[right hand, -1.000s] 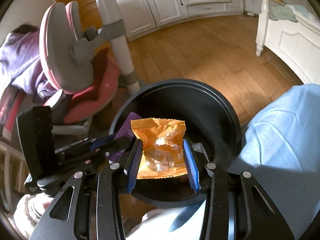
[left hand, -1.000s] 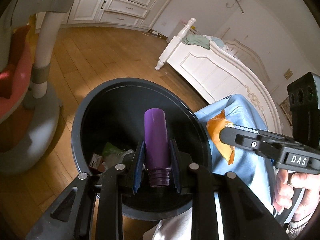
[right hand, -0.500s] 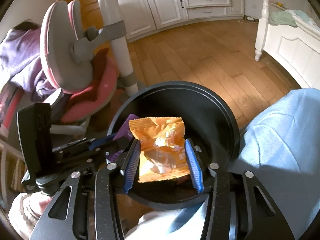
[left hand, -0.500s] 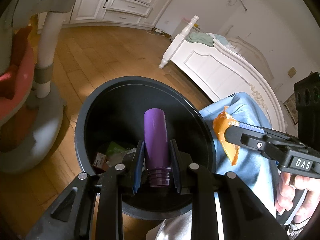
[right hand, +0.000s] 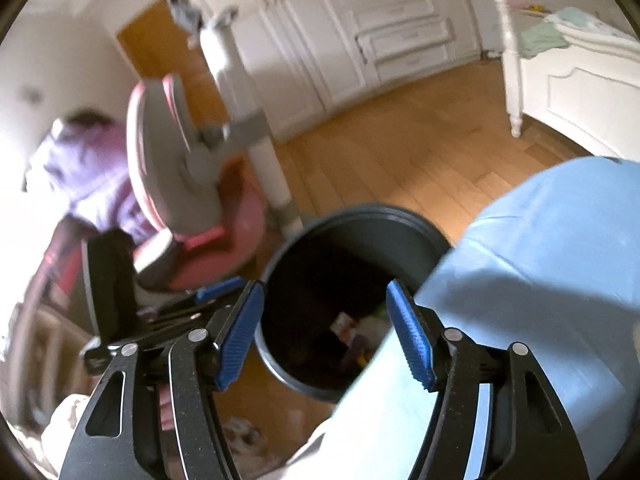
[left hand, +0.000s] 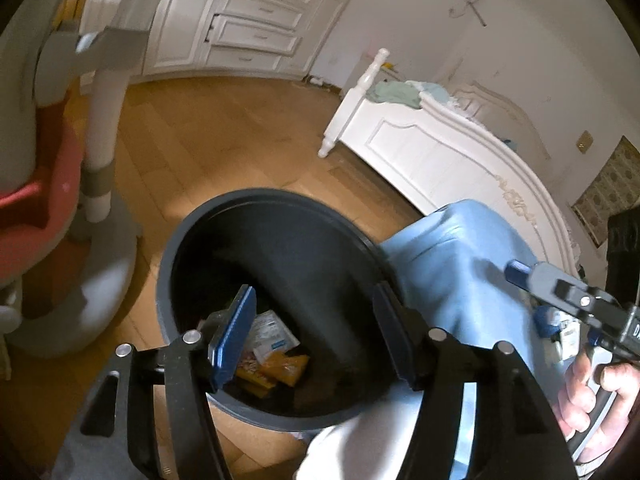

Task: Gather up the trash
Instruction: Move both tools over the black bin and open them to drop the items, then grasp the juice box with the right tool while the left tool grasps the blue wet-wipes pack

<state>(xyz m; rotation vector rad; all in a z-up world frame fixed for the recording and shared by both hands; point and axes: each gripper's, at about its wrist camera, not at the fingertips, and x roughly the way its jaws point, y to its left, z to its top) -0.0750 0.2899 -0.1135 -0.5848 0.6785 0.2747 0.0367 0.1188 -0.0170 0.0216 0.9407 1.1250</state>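
Observation:
A round dark trash bin stands on the wood floor; it also shows in the right wrist view. Wrappers lie at its bottom, among them an orange packet and a white one. My left gripper is open and empty above the bin. My right gripper is open and empty above the bin's near rim; from the left wrist view it sits to the right over the blue cloth. The purple bottle is hard to make out inside the bin.
A light blue cloth covers something right of the bin. A pink and grey chair with a white post stands to the left. A white bed frame and white cabinets lie beyond.
Both grippers opened. The purple bottle left my left gripper and the orange packet left my right gripper; both went into the bin. The grippers pulled back and up.

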